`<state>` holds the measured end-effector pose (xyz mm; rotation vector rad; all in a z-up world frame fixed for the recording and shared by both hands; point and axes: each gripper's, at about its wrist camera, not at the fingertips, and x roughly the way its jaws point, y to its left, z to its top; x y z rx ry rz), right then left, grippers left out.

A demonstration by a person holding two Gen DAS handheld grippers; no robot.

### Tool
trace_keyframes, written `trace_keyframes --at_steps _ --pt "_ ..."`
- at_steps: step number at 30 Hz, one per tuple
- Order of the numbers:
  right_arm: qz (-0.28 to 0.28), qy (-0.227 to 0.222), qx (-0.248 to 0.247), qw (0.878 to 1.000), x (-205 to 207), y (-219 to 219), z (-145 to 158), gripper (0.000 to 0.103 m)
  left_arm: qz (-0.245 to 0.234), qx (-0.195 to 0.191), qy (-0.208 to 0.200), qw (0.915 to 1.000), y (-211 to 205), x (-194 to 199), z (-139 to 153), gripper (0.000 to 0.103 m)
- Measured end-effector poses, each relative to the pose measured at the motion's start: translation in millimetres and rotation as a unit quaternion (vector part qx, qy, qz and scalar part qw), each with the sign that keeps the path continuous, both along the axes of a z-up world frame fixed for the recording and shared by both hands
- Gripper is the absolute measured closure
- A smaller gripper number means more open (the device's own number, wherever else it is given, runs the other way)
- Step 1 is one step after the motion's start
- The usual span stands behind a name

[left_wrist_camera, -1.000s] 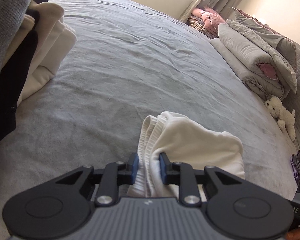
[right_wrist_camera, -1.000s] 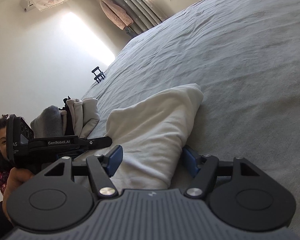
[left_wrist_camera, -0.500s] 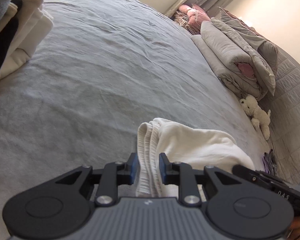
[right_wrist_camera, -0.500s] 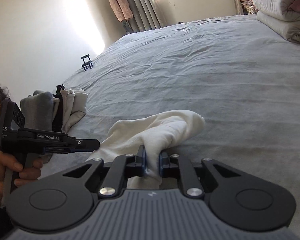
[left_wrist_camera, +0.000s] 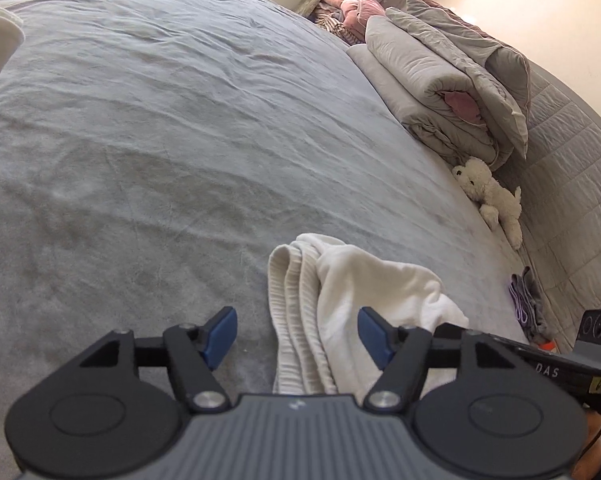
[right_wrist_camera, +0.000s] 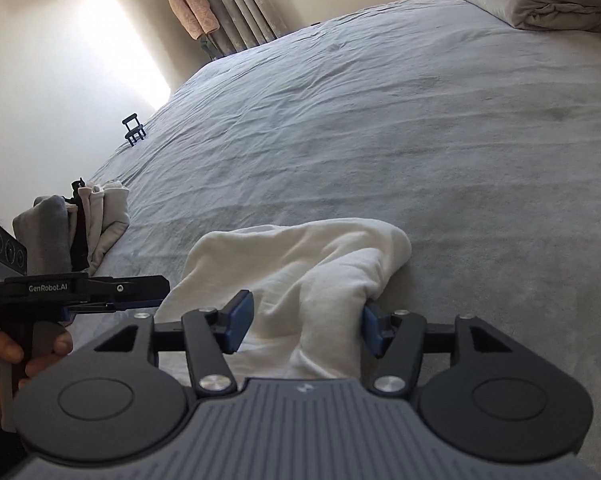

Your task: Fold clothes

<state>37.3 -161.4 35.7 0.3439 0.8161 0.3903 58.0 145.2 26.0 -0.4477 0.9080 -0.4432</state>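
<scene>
The white garment (left_wrist_camera: 352,300) lies bunched on the grey bed (left_wrist_camera: 160,140). I have just opened both jaws: my left gripper (left_wrist_camera: 298,334) and right gripper (right_wrist_camera: 306,324) straddle it, released, so this fold looks finished.

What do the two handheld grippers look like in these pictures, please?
The left gripper and the right gripper are alike: black linkage arms, blue pads, silver pivot screws, round black discs and a ribbed grey body. Seen side-on, the left gripper's body reads "GenRobot.AI".
</scene>
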Motion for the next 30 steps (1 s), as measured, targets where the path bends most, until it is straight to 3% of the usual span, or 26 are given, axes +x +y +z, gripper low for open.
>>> trace_keyframes --at_steps 5,11,14,16,17,20,23,30 --pt "-0.034 0.028 0.052 0.998 5 -18 -6 0.043 -0.013 0.017 -0.003 0.9998 -14 -1 -2 0.028" --pt "-0.055 0.037 0.071 0.995 29 -23 -16 0.043 -0.014 0.043 -0.01 0.9989 -25 0 -3 0.03" --pt "-0.047 0.017 0.046 0.998 37 -15 -16 0.048 -0.013 0.053 -0.014 0.9984 -28 0 -3 0.04" --pt "-0.046 0.007 0.037 0.998 38 -11 -16 0.07 -0.012 0.06 -0.014 0.9981 -29 2 -4 0.051" --pt "-0.046 0.001 0.031 0.998 37 -10 -15 0.073 -0.012 0.062 -0.013 0.9979 -29 2 -5 0.058" --pt "-0.042 -0.025 0.003 0.999 33 -7 -9 0.076 -0.014 0.065 -0.016 0.9977 -30 3 -4 0.067" --pt "-0.034 -0.045 -0.017 0.998 32 -4 -6 0.076 -0.014 0.069 -0.022 0.9973 -31 3 -4 0.068" --pt "-0.039 -0.039 -0.027 0.998 36 -3 -14 0.072 -0.017 0.073 -0.03 0.9967 -31 1 -5 0.068"
